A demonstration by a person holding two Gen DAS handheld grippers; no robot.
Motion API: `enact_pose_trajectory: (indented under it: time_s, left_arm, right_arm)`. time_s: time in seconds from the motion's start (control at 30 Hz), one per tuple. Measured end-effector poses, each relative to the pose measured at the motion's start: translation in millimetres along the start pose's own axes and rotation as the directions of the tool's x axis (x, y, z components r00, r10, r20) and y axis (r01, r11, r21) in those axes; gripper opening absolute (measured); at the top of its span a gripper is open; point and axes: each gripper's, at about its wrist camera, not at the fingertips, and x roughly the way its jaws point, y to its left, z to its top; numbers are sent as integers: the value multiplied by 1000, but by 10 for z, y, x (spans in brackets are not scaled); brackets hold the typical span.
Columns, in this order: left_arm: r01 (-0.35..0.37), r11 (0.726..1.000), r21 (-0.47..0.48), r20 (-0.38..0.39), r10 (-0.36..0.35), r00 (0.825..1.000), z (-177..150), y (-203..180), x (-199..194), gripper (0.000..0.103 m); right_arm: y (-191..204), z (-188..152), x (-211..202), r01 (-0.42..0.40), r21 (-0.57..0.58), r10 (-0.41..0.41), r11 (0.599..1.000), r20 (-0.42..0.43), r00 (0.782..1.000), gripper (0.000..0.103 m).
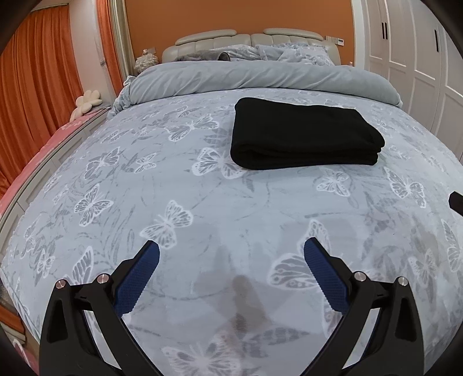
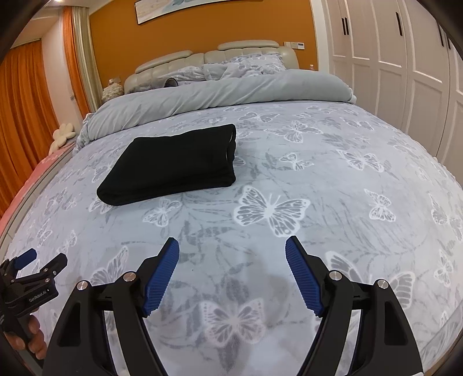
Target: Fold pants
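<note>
Already the black pants [image 1: 303,133] lie as a compact folded stack on the bed [image 1: 202,202], on the butterfly-print cover just short of the rolled-back grey duvet [image 1: 260,76]. Judged from this, the folding itself looks finished; the step in hand reads as letting go and drawing clear

Left tongs [image 1: 231,251]: wide, blue pads well apart, nothing between them, only bedcover below. Right tongs [image 2: 231,245]: jaws wide with nothing between them, well apart from the pants

Next move, as a guess: little more than a check of the stack. If edges need squaring, one set of tongs would have to reach forward to the near fold and nip it lightly; soft knit, layers could slide or spring open if pushed from one side

Views differ:
- Left wrist view shows the long folded edge of the stack, layers visible at the near right corner; a dark tip of the other tongs pokes in at the right rim
- Right wrist view shows the stack's short end, where a pale line of lining or waistband shows between layers, not seen from the left
- Right wrist view also catches the left tongs from the side at lower left, with the person's hand [image 2: 31,335] on the handle
- Framed picture [image 2: 217,7] above the headboard appears only in the right wrist view
</note>
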Motion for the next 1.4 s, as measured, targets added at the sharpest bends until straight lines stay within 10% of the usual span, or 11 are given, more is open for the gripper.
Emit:
enact_pose_trajectory:
  time_s: [1.4]
  left_arm:
    - [44, 998, -42, 29, -43, 999, 14, 1, -92, 98]
  right_arm:
    - [235, -54, -12, 10, -56, -10, 998, -6, 1000, 77]
